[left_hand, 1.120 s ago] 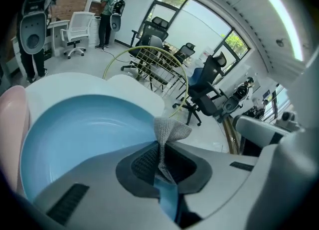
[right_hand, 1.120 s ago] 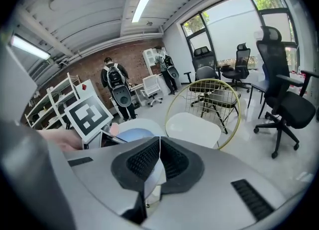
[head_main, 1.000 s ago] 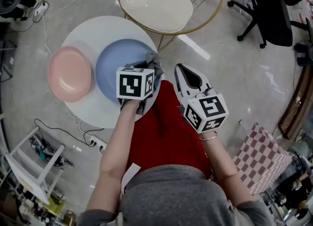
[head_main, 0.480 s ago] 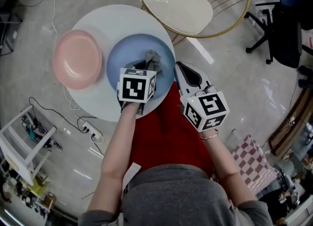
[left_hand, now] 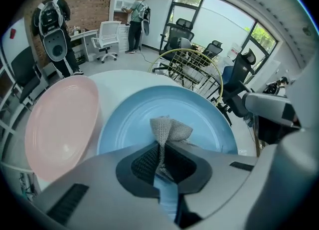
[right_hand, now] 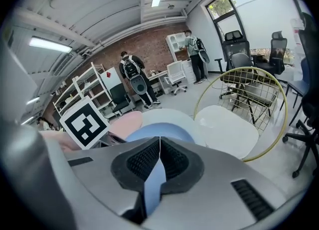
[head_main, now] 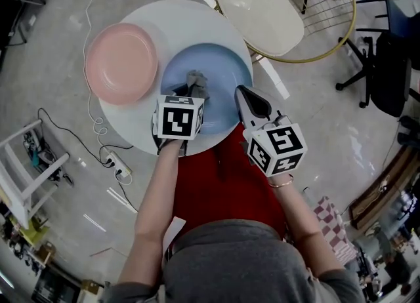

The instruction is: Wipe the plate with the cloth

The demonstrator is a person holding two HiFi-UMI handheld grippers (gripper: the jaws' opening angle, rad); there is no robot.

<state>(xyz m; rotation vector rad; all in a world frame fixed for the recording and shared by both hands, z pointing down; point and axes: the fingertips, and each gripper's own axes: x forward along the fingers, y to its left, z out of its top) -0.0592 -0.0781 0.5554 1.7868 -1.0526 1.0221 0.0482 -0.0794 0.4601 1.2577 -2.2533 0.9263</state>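
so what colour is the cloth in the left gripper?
Grey knit cloth; clearest in the left gripper view.

- We read the left gripper (head_main: pixel 189 93) as closed: its jaws pinch a fold of the grey cloth (left_hand: pixel 167 128), which stands up between the pads.
- Its marker cube (head_main: pixel 178 117) faces up toward the head view.
- The left forearm (head_main: pixel 156 203) is bare and stretched almost straight forward, with the gripper aimed ahead and down.
- We find the right gripper (head_main: pixel 244 93) with its jaws pressed together; the pads meet along a thin line with nothing between them.
- The right forearm (head_main: pixel 298 226) is bare and angled inward.
- We log the right gripper just beside the left one, not touching it, both pointing forward.
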